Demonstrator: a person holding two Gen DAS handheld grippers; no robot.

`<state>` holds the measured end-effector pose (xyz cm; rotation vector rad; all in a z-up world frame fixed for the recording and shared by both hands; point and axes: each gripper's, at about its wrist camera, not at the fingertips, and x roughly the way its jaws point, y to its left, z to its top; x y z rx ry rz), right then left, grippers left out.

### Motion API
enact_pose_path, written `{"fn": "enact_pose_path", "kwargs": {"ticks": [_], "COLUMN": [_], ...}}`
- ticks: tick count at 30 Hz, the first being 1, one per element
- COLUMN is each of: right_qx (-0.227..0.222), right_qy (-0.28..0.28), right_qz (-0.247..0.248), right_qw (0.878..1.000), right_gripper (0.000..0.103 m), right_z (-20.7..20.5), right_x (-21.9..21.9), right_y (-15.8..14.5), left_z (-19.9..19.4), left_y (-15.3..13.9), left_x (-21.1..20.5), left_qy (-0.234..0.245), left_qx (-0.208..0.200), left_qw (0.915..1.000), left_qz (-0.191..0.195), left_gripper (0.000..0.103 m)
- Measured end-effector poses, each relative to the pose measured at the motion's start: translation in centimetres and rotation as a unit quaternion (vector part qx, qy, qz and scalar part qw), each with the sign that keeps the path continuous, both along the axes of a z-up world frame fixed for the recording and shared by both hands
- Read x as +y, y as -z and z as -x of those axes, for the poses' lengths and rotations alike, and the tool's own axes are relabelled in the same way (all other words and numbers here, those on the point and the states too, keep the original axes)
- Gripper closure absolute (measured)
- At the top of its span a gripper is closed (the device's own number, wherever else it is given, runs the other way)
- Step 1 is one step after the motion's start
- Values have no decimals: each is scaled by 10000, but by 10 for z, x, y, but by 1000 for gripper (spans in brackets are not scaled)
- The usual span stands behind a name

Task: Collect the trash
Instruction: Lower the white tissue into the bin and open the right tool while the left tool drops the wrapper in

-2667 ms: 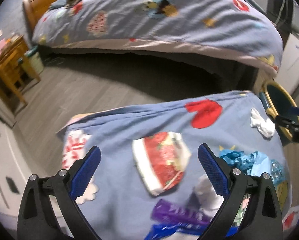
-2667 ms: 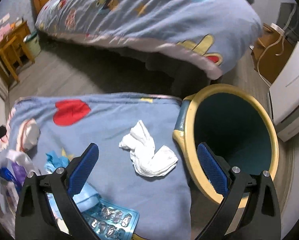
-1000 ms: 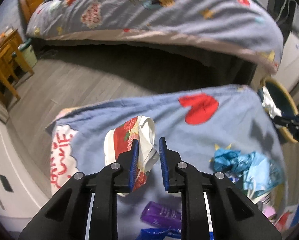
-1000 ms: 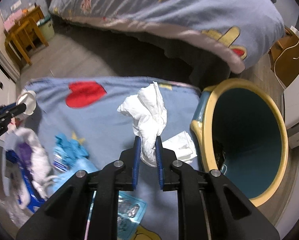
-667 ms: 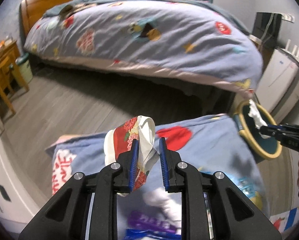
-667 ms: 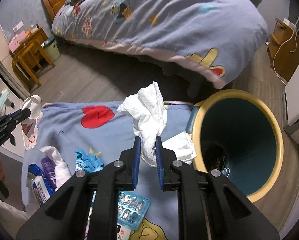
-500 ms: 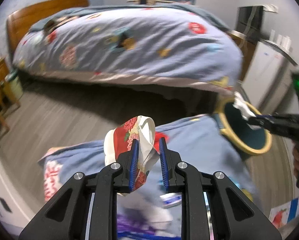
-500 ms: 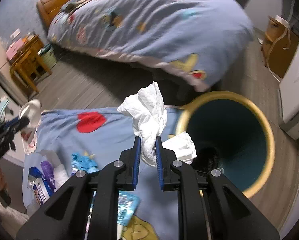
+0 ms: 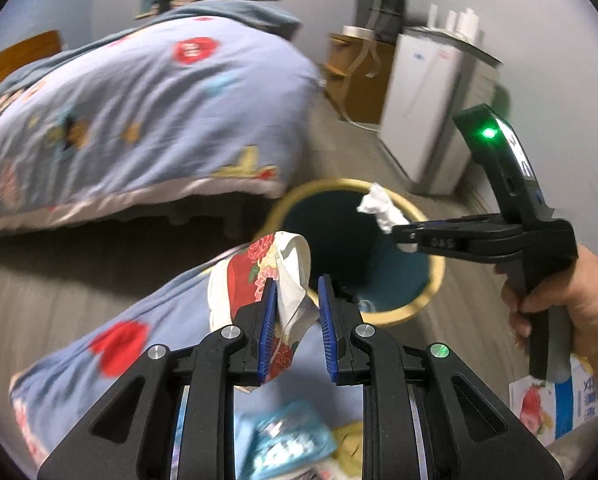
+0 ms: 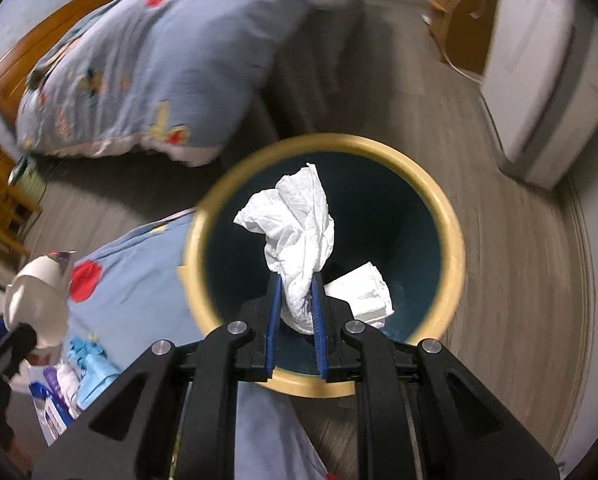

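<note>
Over the round yellow-rimmed teal bin (image 10: 451,240), my right gripper (image 10: 295,312) pinches the crumpled white tissue (image 10: 295,220), poised for dropping; my left gripper (image 9: 295,320) clamps the crushed red floral paper cup (image 9: 255,280) nearby, waiting its turn.

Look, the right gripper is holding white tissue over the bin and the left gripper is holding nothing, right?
Not quite. The left gripper isn't empty: the left wrist view shows it shut on a crumpled red flowery wrapper. The right gripper does hold the white tissue over the bin.
</note>
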<state>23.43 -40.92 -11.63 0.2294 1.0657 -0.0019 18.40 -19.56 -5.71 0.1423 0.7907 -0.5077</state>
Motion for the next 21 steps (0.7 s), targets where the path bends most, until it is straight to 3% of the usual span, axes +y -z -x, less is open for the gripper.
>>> {"fn": "enact_pose_path", "kwargs": {"ticks": [8,15,19,21], "right_qx": [84,22,30,36], "right_qy": [450,497,398,409], "right_qz": [-232,-326,-196,-155], "right_qw": [9987,9982,9990,9990], "right_gripper": [89,89,86,76], "right_z": [3,0,1,2], "right_x": [-33,-36,-32,-30], "right_y": [11,11,8,5], "left_z": [-41,-57,-54,-52], "left_y": [17,6,-3,-6], "left_x": [-50,-65,-63,-59], "left_qy": [289,269,236,175], "left_qx": [-34,-302,-410,-407], "left_qw": [9995,9992,9989,9990], "left_qz": [-73,-50,-40,-42], "left_gripper": [81,81,75,65]}}
